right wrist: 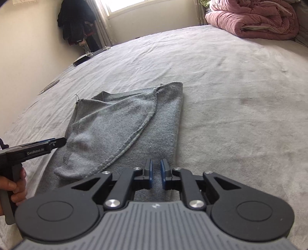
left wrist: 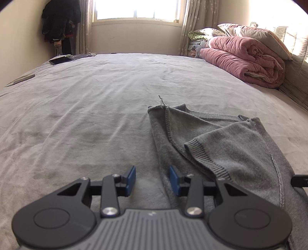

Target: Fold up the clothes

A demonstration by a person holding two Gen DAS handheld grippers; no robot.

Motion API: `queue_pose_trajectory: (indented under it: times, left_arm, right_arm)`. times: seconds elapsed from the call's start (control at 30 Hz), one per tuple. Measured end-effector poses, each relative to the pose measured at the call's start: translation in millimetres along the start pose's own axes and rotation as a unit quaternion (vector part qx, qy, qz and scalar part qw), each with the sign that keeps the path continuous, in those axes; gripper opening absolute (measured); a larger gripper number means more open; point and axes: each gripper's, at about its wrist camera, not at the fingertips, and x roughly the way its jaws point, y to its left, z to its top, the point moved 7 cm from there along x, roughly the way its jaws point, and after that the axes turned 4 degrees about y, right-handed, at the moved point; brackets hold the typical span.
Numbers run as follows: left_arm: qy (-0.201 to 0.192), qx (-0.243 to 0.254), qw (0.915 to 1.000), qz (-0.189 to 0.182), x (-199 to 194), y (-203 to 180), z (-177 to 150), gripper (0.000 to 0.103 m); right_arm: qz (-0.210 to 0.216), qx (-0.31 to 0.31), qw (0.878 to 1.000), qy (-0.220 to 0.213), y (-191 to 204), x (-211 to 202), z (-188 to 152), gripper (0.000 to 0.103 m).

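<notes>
Left wrist view:
- The left gripper is held low over the bed, its blue pads spread well apart with nothing between them.
- The sweater, grey and partly folded, is seen ahead and to the right of the gripper; its left edge runs down just inside the right pad.
- A ribbed cuff is laid across the sweater, just ahead of the right finger.
- A loose thread is seen sticking up at the sweater's far corner.
- A black tip of the right gripper is seen at the right edge, over the sweater.
- Far ahead and to the right, a pink quilt is rolled against the headboard; a window is seen straight ahead, dark clothes far ahead to the left.

Right wrist view:
- The right gripper is held over the sweater's near right edge; its pads are parted by a narrow gap, and cloth is seen through it, below. Whether any cloth is pinched cannot be told.
- The sweater is spread ahead and to the left, with a sleeve folded diagonally over the body.
- The left gripper is seen from the side at the left, its tip at the sweater's left edge; its opening cannot be judged here.
- The left hand is wrapped around its handle.
- A phone is seen far ahead to the left on the bed.
</notes>
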Motion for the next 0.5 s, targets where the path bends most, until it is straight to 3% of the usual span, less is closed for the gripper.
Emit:
queue_pose_trajectory:
  times: [0.13, 0.23, 0.5]
  left_arm:
    - [0.000, -0.001, 1.0000, 0.000, -2.6, -3.0, 0.7, 0.040]
    - [0.002, 0.004, 1.0000, 0.005, -0.8, -3.9, -0.8, 0.040]
    - [0.002, -0.005, 0.9999, 0.011, -0.4, 2.7, 0.8, 0.040]
  right_arm:
    - [0.011, -0.003, 1.000, -0.016, 5.7, -7.2, 3.5, 0.017]
    - [-0.008, -0.010, 1.000, 0.001, 3.4, 0.1, -2.3, 0.014]
    - [-0.015, -0.010, 1.000, -0.002, 2.9, 0.7, -2.6, 0.014]
